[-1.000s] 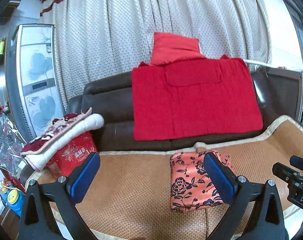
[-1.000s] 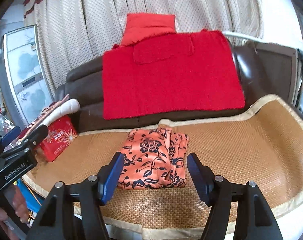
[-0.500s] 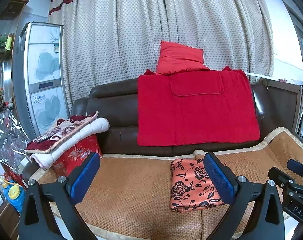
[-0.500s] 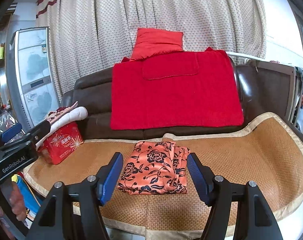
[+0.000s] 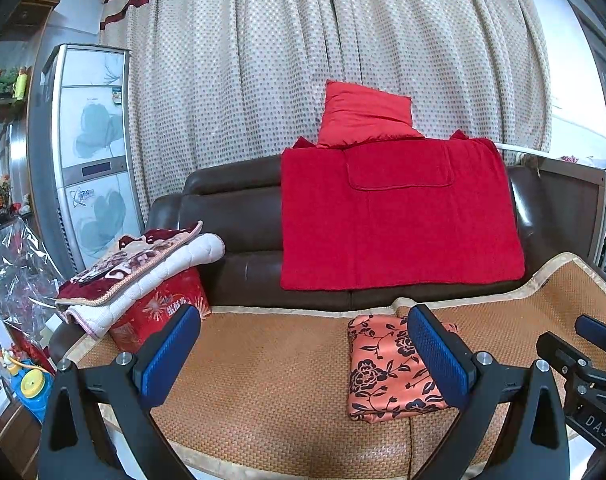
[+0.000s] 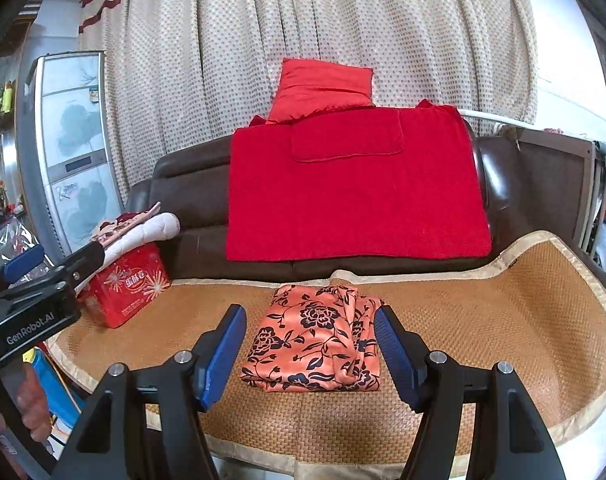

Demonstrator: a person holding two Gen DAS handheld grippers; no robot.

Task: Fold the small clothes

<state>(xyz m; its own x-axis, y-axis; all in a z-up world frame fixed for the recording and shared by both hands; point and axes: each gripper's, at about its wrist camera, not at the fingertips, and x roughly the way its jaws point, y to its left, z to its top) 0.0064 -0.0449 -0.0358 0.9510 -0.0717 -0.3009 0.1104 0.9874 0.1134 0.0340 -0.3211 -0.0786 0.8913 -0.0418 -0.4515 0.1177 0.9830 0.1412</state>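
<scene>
A folded orange garment with black flowers [image 6: 317,340] lies on the woven mat [image 6: 483,320] of the sofa seat; in the left wrist view the same garment [image 5: 387,368] sits right of centre. My right gripper [image 6: 309,350] hovers open in front of it, jaws wide, nothing between the blue pads. My left gripper [image 5: 303,354] is also open and empty, held back over the mat to the left of the garment. The left gripper's body [image 6: 27,312] shows at the left edge of the right wrist view, a hand below it.
A red towel [image 5: 395,216] and a red cushion [image 5: 363,114] drape the brown sofa back. A red box [image 5: 159,312] topped with folded blankets [image 5: 143,260] stands at the mat's left end. A tall appliance [image 5: 91,152] and curtains stand behind.
Both grippers have drawn back and risen from the folded garment, which now looks smaller and lower in both views. The garment itself has not moved. Jaws stay as wide as before.
</scene>
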